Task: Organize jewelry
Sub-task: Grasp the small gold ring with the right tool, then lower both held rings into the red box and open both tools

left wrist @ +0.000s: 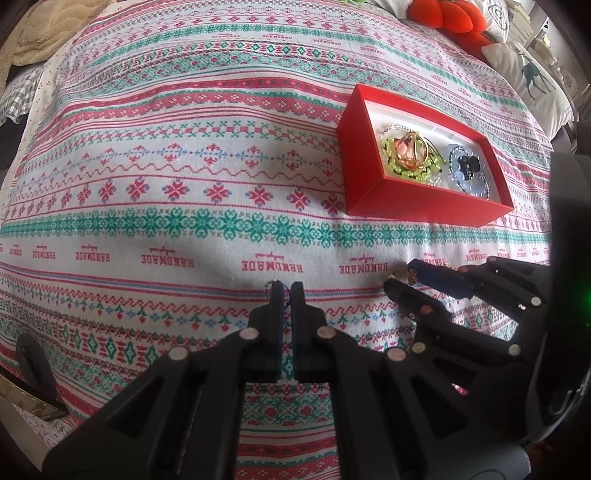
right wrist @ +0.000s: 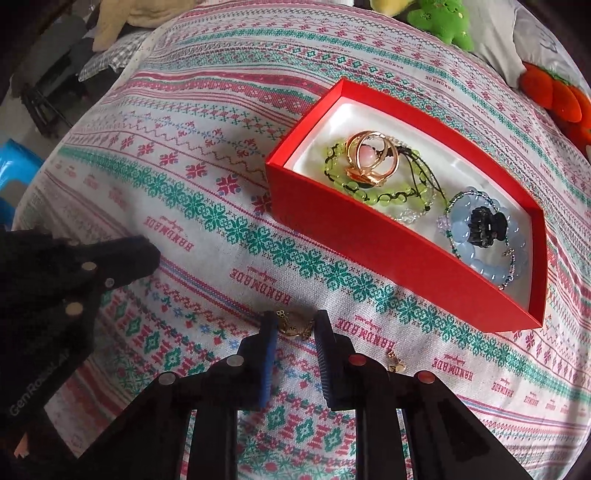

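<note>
Cotton, woven in red, green and white bands with the word HANDMADE repeated across it: that is the bedspread (right wrist: 207, 206) that covers the bed and carries everything here. At its far edge lie an orange plush cushion (left wrist: 448, 16), a white pillow with a teal deer print (left wrist: 528, 74) and, in the right wrist view, a green plush toy (right wrist: 443, 20).

On the bedspread sits a red box (right wrist: 354, 240), open, with a white lining. Inside it, toward one end, a light blue bead bracelet (right wrist: 480, 247) lies in a ring with a black hair clip (right wrist: 485, 221) resting in its middle. Toward the other end a yellow-green bead bracelet (right wrist: 373, 192) lies with a gold ring-shaped piece (right wrist: 369, 160) on top of it, its black cords trailing toward the blue beads.

The left claw (left wrist: 287, 291) hovers low over the cloth, well apart from the box, its two fingers drawn almost together with only a thin slit between them; a fine wire loop shows at one fingertip, but I cannot tell if anything is gripped.

The right claw (right wrist: 295, 321) is spread, its blue-padded fingers standing on either side of a small gold pendant (right wrist: 293, 325) that lies on the bedspread near the box's long side. The pads are just beside the pendant, not pressed onto it. A tiny gold earring (right wrist: 395, 360) lies on the cloth just beside the right finger, outside the claw.
</note>
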A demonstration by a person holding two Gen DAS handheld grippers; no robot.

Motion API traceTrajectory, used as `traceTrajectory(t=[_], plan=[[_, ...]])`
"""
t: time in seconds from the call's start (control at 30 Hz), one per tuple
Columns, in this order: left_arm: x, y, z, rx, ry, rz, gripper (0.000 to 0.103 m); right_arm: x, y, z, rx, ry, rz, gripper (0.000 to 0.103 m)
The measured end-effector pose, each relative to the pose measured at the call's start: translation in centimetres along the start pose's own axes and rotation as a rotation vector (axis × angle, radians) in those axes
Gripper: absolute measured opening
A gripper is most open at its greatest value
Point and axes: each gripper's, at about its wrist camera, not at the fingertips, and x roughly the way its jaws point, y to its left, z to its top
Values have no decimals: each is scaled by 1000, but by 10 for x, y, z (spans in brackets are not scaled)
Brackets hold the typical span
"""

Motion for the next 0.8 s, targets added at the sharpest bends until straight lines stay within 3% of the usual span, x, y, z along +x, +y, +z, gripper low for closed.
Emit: traceTrajectory(t=[0.4, 0.8], plan=[[-3, -5, 5, -1, -8, -15, 4, -38, -34, -13, 54, -51, 71, 21], [-7, -17, 14, 17, -29, -41, 4, -56, -53, -18, 98, -78, 80, 21]])
